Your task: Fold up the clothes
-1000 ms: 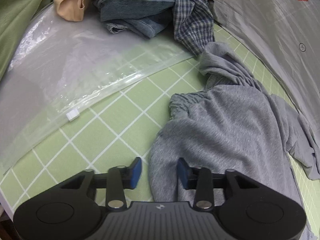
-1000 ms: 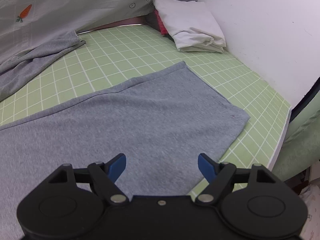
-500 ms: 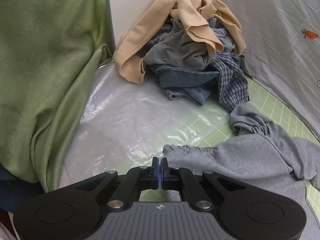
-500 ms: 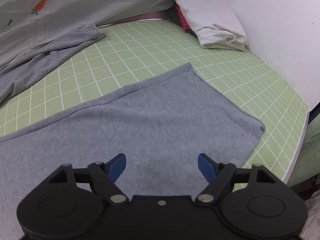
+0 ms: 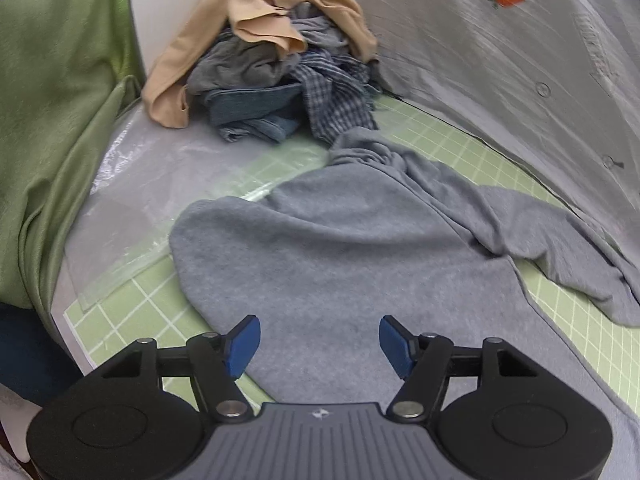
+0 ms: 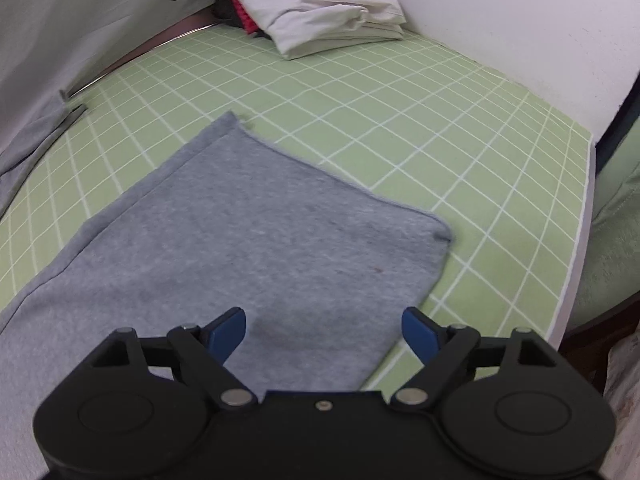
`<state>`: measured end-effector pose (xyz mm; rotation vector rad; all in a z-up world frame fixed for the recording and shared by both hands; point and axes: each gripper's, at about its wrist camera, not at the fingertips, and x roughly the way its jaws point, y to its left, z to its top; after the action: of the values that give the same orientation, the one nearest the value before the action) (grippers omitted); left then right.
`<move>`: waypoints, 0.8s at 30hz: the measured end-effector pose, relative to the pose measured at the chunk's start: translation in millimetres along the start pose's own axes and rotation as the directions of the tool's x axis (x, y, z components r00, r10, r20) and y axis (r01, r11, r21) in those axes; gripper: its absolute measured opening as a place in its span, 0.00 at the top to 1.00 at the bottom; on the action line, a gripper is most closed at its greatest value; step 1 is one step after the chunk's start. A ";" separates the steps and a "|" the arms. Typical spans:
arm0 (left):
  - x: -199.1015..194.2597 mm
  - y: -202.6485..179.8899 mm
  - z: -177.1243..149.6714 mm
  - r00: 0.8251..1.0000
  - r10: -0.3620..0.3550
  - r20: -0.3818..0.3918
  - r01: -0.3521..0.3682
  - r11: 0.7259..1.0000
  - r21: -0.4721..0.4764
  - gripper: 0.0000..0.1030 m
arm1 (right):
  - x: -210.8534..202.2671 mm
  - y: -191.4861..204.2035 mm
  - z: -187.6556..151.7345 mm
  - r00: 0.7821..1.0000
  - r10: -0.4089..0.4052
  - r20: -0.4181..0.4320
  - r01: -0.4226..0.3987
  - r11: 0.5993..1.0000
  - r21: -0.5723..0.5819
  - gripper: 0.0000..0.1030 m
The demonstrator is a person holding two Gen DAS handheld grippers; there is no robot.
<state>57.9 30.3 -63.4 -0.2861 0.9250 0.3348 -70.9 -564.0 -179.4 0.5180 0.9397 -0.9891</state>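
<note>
So the left gripper (image 5: 319, 345) has its blue pads spread and the jaws are opening wider right now, nothing pinched between them, just hanging over the near part of the soft grey knit garment (image 5: 360, 248). Right gripper (image 6: 323, 334) is the same deal: jaws wide and opening a touch more, empty, hovering over the flat squared-off end of that garment (image 6: 240, 240), apparently the same one. The grey piece looks like it runs long-ways between the two claws. The left end is a rounded fold lying partly on the clear plastic zip bag (image 5: 132, 216), with a bunched sleeve or leg trailing off to the far right. The right end is smooth, its far corner pointing away and its right corner just ahead and to the right of the claw, close to the mat's edge. All of it sits on the light green grid-lined mat (image 6: 400, 120). My guess is the next fold hangs on that right end: the right claw is clearly nearer those corners, the left nearer the rumpled bit. Past the left claw there's the heap of unfolded clothes (image 5: 276, 68), tan, denim and plaid, and far beyond the right one a folded white cloth stack (image 6: 320, 4).
</note>
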 end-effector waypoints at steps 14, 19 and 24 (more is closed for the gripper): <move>-14.7 -70.1 -23.2 0.999 -0.045 -0.013 0.046 0.989 0.142 0.35 | 25.0 -54.6 27.2 0.999 0.043 0.030 -0.042 0.999 -0.034 0.99; -9.1 -76.2 -19.5 1.000 -0.029 -0.013 0.030 0.989 0.143 0.35 | 29.3 -79.7 34.4 0.998 -0.051 0.033 0.051 0.999 -0.009 0.99; 5.6 -78.1 -9.1 1.000 -0.006 -0.030 0.010 0.992 0.128 0.35 | 24.6 -79.5 45.4 0.991 -0.122 0.053 0.124 0.991 -0.044 0.62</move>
<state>85.7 -43.5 -65.6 -0.1765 0.9699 0.2631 -115.7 -647.3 -173.9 0.3977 0.9565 -1.0837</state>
